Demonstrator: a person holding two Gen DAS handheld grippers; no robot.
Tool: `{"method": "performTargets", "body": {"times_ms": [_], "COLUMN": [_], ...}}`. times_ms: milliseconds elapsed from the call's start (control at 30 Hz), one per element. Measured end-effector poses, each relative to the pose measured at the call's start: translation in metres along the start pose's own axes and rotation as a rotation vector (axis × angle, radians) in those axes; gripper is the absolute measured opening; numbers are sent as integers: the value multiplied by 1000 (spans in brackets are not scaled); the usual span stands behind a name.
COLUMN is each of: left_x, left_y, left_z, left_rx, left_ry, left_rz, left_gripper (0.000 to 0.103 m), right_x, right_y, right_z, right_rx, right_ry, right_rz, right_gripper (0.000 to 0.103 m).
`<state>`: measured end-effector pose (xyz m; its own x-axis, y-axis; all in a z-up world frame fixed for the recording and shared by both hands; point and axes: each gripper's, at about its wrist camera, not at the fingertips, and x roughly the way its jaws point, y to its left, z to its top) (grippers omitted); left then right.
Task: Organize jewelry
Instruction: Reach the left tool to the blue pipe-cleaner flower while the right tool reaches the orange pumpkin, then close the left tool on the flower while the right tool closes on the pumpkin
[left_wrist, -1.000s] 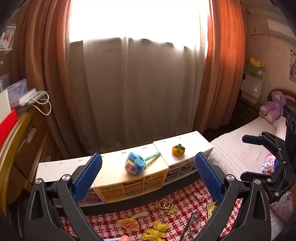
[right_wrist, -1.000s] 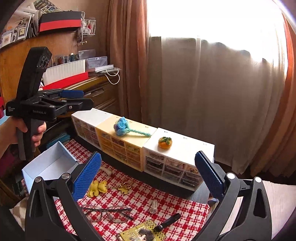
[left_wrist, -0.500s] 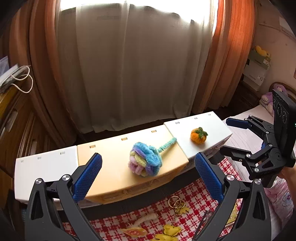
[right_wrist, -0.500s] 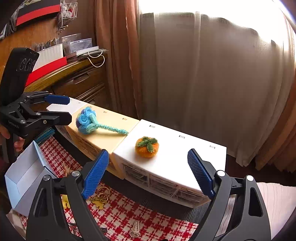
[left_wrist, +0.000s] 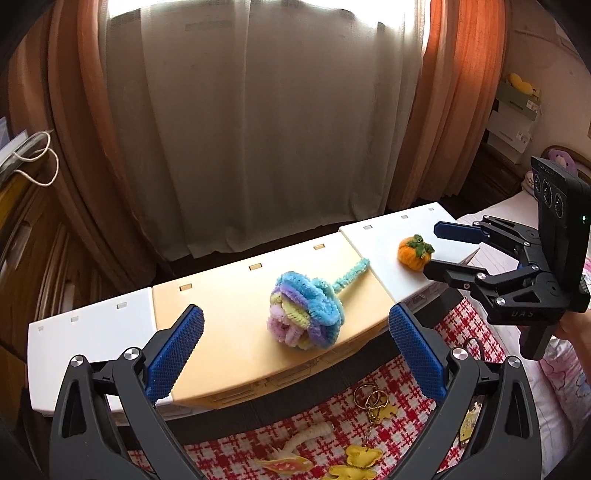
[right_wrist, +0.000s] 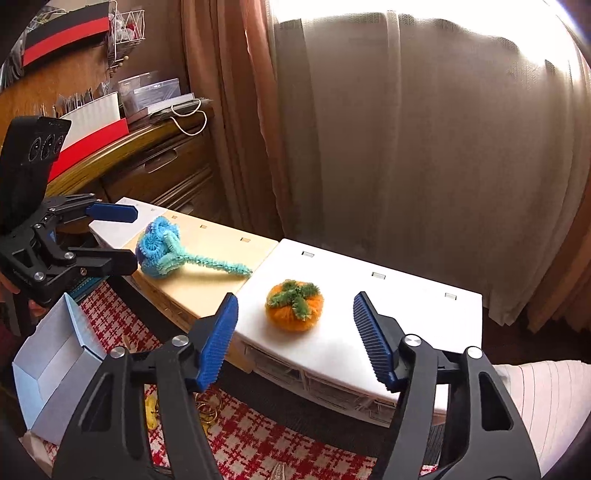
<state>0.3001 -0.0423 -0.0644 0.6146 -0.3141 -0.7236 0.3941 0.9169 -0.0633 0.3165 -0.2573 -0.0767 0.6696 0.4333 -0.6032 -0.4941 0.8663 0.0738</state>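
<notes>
**Two grippers closing in on the drawer-chest ornaments**

Everything is lying around the row of small plastic drawer chests (left_wrist: 236, 332), a cream-yellow one in the middle with a white one at each end, standing in front of the drawn curtains (left_wrist: 266, 122).

On top of the yellow chest a fuzzy pipe-cleaner flower in blue, purple and yellow with a teal stem (left_wrist: 306, 314) is lying on its side, its stem pointing toward the white chest at the bed end. On that white chest a small orange pipe-cleaner pumpkin with a green top (right_wrist: 294, 305) is sitting upright.

The left gripper (left_wrist: 295, 354) is hovering just in front of the yellow chest with its jaws spread wide, the flower framed between its blue pads but untouched. The right gripper (right_wrist: 295, 332) is hanging over the white chest; its jaws have just been closing and are standing about half apart, the pumpkin between them with clear gaps on both sides, so nothing is being held.

In front of the chests, on the red-and-white checked cloth (left_wrist: 402, 391), a gold key ring with yellow charms (left_wrist: 371, 397) is lying. A pale blue open cardboard box (right_wrist: 55, 365) is sitting on the cloth beyond the yellow chest's far end.
</notes>
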Motion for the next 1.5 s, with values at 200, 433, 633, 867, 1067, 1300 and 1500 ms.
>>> {"method": "performTargets", "body": {"times_ms": [200, 433, 633, 867, 1067, 1300, 1500], "left_x": [2, 15, 27, 33, 31, 31, 32], "left_y": [-8, -18, -14, -13, -7, -16, -22], "left_z": [0, 1, 5, 0, -1, -1, -2], "left_rx": [44, 96, 40, 42, 19, 50, 45], "left_ry": [-2, 26, 67, 106, 95, 105, 95], "left_rz": [-1, 24, 1, 36, 35, 108, 133], "left_gripper": [100, 100, 84, 65, 45, 43, 43], "right_x": [14, 18, 20, 20, 21, 23, 25], "right_y": [4, 8, 8, 8, 11, 13, 13], "right_z": [1, -2, -2, 0, 2, 2, 5], "right_rx": [-6, -20, -31, -31, -21, -15, 9], "right_ry": [32, 34, 48, 61, 76, 84, 99], "right_rz": [-14, -46, -46, -52, -69, -83, -96], "right_gripper": [35, 32, 32, 32, 32, 32, 32]}}
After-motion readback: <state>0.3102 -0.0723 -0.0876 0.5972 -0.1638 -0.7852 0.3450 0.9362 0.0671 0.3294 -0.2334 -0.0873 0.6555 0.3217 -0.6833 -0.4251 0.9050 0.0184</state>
